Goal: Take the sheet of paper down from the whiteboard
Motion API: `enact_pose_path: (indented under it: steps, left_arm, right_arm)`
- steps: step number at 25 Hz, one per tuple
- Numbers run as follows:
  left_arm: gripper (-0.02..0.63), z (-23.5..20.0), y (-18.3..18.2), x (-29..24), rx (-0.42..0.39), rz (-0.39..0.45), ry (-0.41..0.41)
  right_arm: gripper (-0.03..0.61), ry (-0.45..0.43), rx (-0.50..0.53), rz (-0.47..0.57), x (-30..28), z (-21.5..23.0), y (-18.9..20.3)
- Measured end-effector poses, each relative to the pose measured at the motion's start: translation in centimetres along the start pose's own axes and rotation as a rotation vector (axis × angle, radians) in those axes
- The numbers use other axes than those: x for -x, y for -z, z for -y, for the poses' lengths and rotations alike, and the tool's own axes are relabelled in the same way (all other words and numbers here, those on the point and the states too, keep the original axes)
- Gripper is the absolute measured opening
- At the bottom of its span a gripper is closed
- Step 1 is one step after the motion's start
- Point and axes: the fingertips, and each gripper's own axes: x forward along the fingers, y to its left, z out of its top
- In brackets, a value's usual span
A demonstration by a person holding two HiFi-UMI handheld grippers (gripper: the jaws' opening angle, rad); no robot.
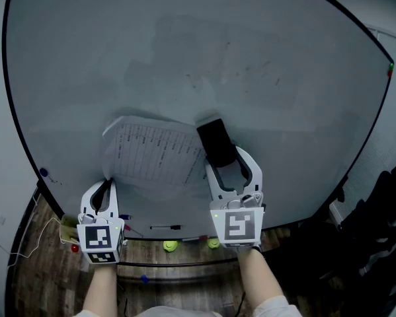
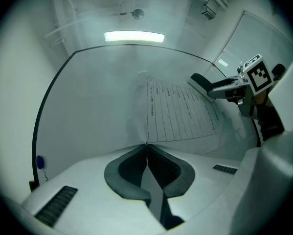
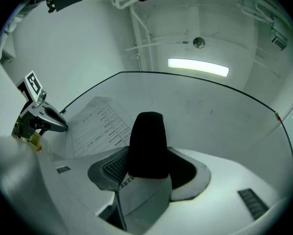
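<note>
Left gripper [image 2: 146, 145]: pinches paper [image 2: 180, 111] corner, clear in its view.
Right gripper [image 3: 148, 153]: wide, clamping eraser [image 3: 147, 143] at paper's far-right corner.
Pen [image 1: 164, 227]: head view only.

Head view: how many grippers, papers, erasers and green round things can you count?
grippers: 2, the left gripper and the right gripper
sheet of paper: 1
eraser: 1
green round things: 2
total: 6
</note>
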Motion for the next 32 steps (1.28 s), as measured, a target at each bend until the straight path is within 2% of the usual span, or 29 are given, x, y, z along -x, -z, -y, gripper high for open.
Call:
enact_pose_path:
  steps: [32]
  left_arm:
    - [0.02, 0.2, 0.6, -0.4, 0.067, -0.027, 0.025]
  right_arm:
    - [0.241, 0.012, 0.023, 0.003, -0.4, 0.6, -0.3]
